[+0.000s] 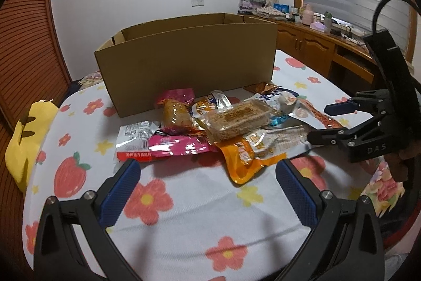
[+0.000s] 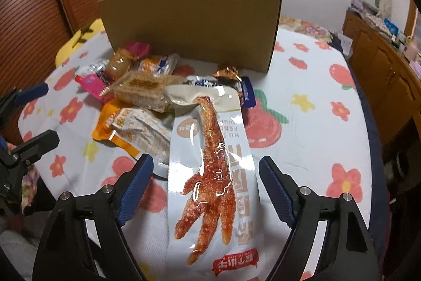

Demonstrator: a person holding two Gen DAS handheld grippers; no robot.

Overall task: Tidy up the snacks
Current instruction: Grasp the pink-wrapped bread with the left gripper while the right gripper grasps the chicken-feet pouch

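Observation:
A pile of snack packets [image 1: 210, 128] lies on the flowered cloth in front of an open cardboard box [image 1: 184, 57]. The pile holds a clear tray of crumbly cake [image 1: 236, 117], a pink packet [image 1: 173, 146] and an orange packet [image 1: 244, 159]. My left gripper [image 1: 208, 170] is open, just short of the pile. My right gripper [image 2: 205, 170] is open, its fingers on either side of a long pale chicken-foot packet [image 2: 213, 175] lying on the cloth. The right gripper also shows in the left wrist view [image 1: 326, 120]. The box stands behind the pile in the right wrist view [image 2: 192, 25].
A yellow plush [image 1: 23, 133] lies at the left edge of the table. A wooden cabinet [image 1: 315, 44] with clutter on top runs along the right wall. A wooden slatted door [image 1: 26, 44] is on the left. The flowered cloth [image 1: 184, 215] covers the table.

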